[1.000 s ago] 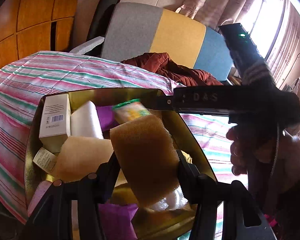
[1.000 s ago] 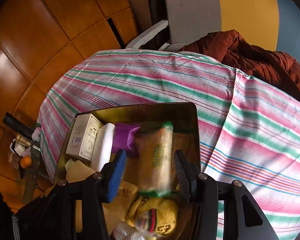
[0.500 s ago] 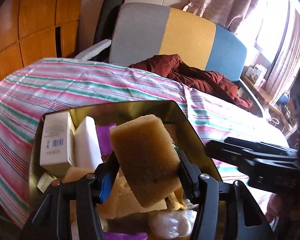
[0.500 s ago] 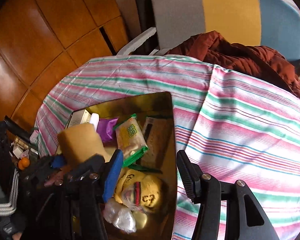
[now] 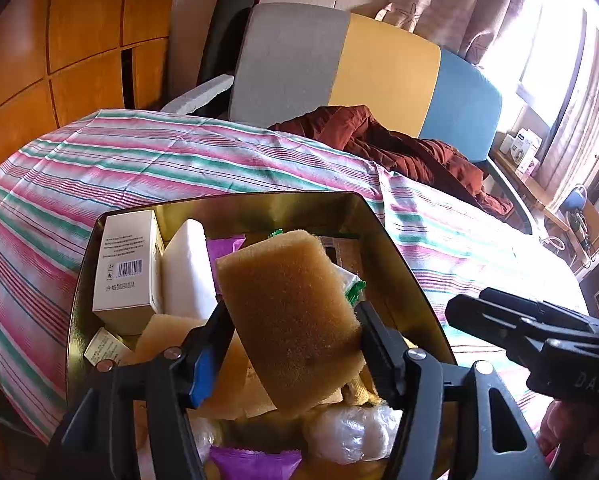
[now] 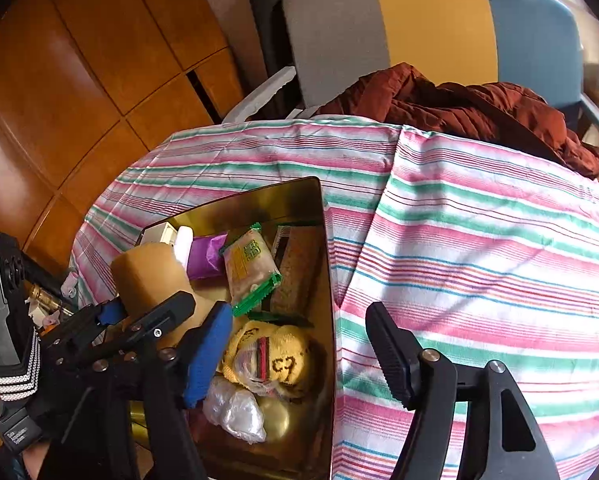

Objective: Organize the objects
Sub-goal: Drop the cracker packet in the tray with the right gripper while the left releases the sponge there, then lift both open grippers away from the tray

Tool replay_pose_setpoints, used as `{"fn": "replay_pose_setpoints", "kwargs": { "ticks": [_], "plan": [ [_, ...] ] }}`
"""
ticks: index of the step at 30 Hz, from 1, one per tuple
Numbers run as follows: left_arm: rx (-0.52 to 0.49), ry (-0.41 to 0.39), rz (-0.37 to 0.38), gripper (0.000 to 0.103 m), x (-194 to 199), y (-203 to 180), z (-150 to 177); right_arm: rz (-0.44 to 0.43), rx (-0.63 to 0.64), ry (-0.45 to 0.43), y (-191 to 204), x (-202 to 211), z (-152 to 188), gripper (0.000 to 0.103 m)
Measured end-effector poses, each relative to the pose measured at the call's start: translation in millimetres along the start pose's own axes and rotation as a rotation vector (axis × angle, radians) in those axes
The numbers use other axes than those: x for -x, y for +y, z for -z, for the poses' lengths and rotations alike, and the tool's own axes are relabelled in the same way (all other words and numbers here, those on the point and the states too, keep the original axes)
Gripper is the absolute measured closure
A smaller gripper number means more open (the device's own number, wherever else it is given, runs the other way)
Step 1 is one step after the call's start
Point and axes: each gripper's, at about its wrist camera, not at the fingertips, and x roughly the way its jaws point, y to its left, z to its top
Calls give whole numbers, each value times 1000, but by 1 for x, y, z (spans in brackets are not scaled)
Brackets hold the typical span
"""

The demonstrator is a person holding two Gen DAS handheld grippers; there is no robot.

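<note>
a pink, green and white striped cloth (image 6: 479,240) covers the tabletop, with orange wood panelling (image 6: 79,80) at 10 o'clock and a grey, yellow and blue chair (image 5: 359,64) at 12 carrying a crumpled rust-red jacket (image 6: 459,108); curtains (image 5: 479,8) glow at 2 o'clock in the left wrist view. on the cloth sits a gold metal tin (image 5: 259,208) packed full — a white carton with a barcode (image 5: 125,268) at its 10 o'clock, a white block (image 5: 187,272) just beside it, a purple packet (image 6: 205,256), a green-edged snack packet (image 6: 251,268), a yellow knitted item with dark marks (image 6: 271,360) and a clear crinkled bag (image 6: 235,408) near 6. the tan sponge (image 5: 291,320) is porous, rounded at the corners and tilted, held above the tin's contents between the pads of the left hand-held gripper (image 5: 295,332), whose jaws are opening though both pads touch its sides. the right hand-held gripper (image 6: 299,352) hangs over the tin's 3 o'clock rim with nothing between its jaws, which are spreading apart.
</note>
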Motion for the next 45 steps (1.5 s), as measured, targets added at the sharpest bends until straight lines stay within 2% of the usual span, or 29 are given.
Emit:
{"fn": "replay_pose_setpoints", "kwargs": {
  "ticks": [6,10,13,19,24,27,30,33,38,40,45],
  "plan": [
    [-9,-13,-3,40,5,-2,-1,10,-1,0,-1,4,7,31],
    [-1,-26,-7,32,10,-2,-2,25,-3,-5,-2,7,14,26],
    [5,-31,1,31,15,-1,-1,37,-1,-9,-2,10,20,22],
    [46,-74,25,29,41,8,7,70,9,-20,0,16,33,21],
    [72,-83,1,28,63,21,23,91,36,-47,8,23,45,19],
    [71,-85,-56,28,75,25,37,98,57,-62,13,27,51,19],
    [61,-95,-145,29,90,24,52,122,88,-87,21,33,58,18],
    [61,-105,-191,29,100,25,63,147,120,-117,32,39,69,14],
    [62,-148,-338,28,114,18,73,200,179,-164,50,47,90,11],
    [79,-151,-345,28,115,17,75,210,197,-179,56,50,98,11],
    [117,-146,-292,29,116,18,80,201,181,-199,55,56,106,11]
  ]
}}
